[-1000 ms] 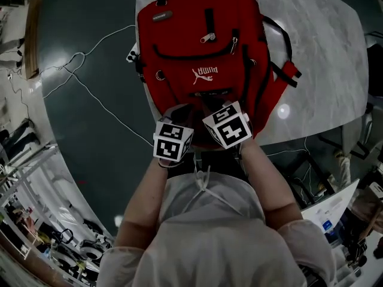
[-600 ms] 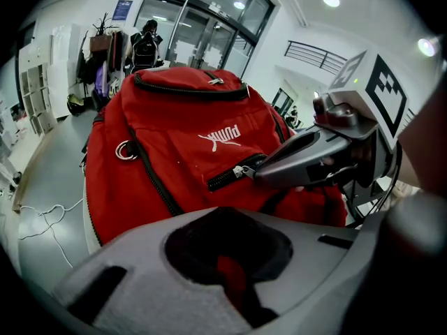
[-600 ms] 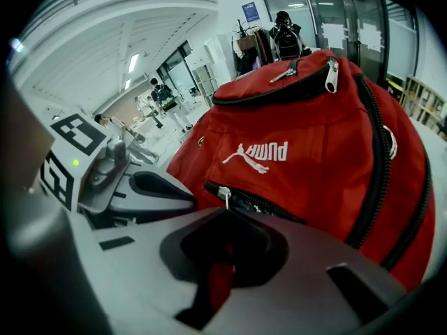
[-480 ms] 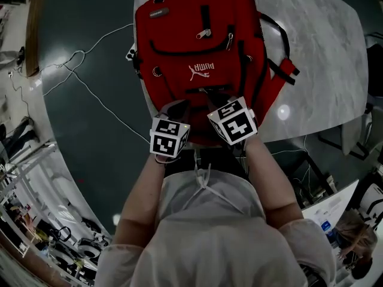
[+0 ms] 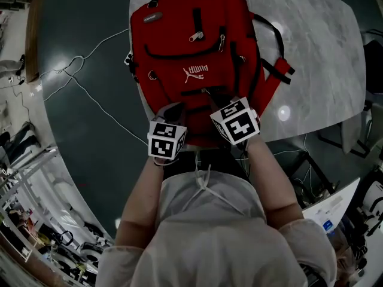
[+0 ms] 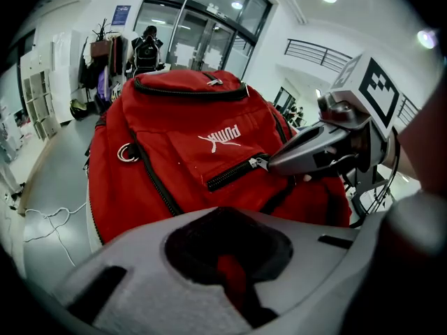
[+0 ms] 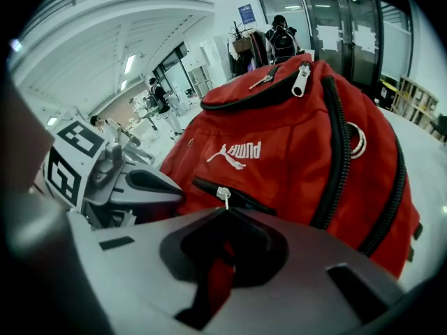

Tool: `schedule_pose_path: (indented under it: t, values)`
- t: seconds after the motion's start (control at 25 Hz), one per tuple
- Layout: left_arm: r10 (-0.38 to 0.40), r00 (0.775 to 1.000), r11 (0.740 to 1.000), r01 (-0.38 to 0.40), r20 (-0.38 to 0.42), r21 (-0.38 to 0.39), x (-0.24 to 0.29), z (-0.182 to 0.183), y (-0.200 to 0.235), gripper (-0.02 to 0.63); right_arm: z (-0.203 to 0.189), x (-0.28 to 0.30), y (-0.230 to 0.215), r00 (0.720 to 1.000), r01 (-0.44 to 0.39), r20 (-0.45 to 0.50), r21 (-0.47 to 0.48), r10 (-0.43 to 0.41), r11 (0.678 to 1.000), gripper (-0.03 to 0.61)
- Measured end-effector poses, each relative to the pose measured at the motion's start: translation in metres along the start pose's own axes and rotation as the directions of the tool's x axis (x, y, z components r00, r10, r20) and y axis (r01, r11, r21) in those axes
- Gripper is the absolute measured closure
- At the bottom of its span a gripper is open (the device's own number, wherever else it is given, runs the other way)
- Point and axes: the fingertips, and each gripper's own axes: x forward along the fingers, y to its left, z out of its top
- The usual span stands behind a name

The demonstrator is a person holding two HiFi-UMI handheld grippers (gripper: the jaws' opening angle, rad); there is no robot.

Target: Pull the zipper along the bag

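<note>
My right gripper (image 5: 210, 97) is clamped on the zipper pull (image 7: 223, 194); my left gripper (image 5: 172, 109) pinches the bag (image 5: 191, 46) fabric alongside.

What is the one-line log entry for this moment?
left gripper: shut on backpack | right gripper: shut on lower zipper pull | backpack: lying on table

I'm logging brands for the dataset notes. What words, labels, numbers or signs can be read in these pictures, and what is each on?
"PUMA", white with a leaping-cat logo, on the red fabric backpack's front, upside down from the person's side.
Small grey label at the backpack's far-left corner: too small to read.
Blue sign in the background: blurred, unreadable.
Two marker cubes: black-and-white square patterns, no words.
</note>
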Motion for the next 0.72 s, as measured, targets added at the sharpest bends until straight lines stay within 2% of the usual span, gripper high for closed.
schedule_pose_path:
  t: [0.72]
  values:
    - [0.028, 1.000, 1.000, -0.028, 0.002, 0.009, 0.001, -0.001, 0.000, 0.595, -0.016, -0.019, -0.035, 0.999, 0.042, 0.003, 0.037, -0.042, 0.998, 0.552]
